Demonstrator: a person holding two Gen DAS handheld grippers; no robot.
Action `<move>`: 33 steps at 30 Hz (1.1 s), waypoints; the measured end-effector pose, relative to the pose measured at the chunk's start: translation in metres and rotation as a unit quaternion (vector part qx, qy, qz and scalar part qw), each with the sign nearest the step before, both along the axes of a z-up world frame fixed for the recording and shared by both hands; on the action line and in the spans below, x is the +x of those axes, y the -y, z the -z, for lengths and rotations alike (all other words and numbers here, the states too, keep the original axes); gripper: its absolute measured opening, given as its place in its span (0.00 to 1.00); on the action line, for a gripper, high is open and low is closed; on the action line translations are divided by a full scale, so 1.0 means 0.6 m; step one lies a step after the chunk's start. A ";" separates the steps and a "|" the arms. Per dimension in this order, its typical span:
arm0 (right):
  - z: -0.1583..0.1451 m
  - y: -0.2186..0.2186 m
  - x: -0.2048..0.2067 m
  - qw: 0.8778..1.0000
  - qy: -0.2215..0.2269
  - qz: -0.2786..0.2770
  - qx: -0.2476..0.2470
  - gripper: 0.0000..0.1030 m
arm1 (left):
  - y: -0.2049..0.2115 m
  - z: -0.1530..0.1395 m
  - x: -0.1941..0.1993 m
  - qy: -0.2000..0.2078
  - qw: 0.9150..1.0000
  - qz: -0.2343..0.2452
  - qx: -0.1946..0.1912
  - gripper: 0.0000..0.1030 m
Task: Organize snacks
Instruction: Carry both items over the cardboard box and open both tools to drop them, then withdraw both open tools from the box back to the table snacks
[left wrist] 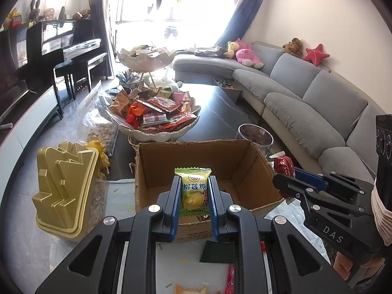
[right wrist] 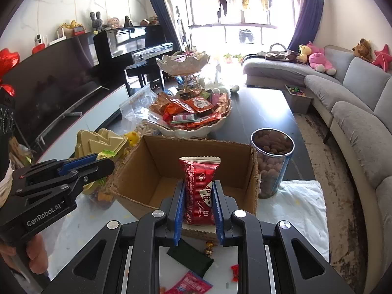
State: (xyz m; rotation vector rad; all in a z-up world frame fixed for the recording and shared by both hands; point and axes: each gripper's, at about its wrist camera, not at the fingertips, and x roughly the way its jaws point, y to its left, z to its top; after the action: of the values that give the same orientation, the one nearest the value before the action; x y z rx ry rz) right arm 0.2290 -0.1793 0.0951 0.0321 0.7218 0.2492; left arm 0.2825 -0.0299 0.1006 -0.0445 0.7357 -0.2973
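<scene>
- Two snacks are being carried at this moment: the left gripper [left wrist: 195, 191] is clamping a green durian candy packet [left wrist: 193, 191] between its blue pads, and the right gripper [right wrist: 198, 196] is clamping a red snack packet [right wrist: 199, 191] the same way.
- Both packets are hanging in front of the open cardboard box [left wrist: 191, 154], at about its near wall; neither is lying inside it yet.
- What shows of the box floor is looking bare, so the sorting seems to be barely starting, judging by this alone.
- Several loose pieces are lying on the white tabletop below the grippers: a dark green packet [right wrist: 189, 258], a pink-red packet [right wrist: 191, 285], a small red candy [right wrist: 234, 272] and an orange-yellow packet [left wrist: 191, 289].
- Beyond the box, the tiered white snack bowl [left wrist: 156, 132] is sitting heaped with wrappers, and a clear jar of nuts [right wrist: 272, 164] is standing just beside the box's right wall.
- Remaining work, as I judge it: releasing these two into the box, then gathering the scattered pieces.
</scene>
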 end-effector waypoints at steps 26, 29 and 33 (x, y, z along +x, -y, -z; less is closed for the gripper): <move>0.037 0.002 0.026 1.000 0.008 0.021 -0.004 0.59 | 0.001 0.033 -0.003 0.004 1.000 0.007 0.011 0.54; 0.034 0.001 -0.004 1.000 0.014 0.018 -0.008 0.60 | 0.000 0.029 -0.033 0.009 1.000 0.008 0.010 0.56; 0.031 0.000 -0.048 0.999 0.027 0.018 -0.011 0.64 | 0.001 0.027 -0.075 0.013 1.000 0.012 0.012 0.57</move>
State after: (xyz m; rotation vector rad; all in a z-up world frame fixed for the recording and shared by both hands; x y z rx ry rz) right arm 0.2003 -0.1792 0.0762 0.0180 0.6698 0.2068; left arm 0.2374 -0.0305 0.0847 -0.0083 0.7138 -0.3117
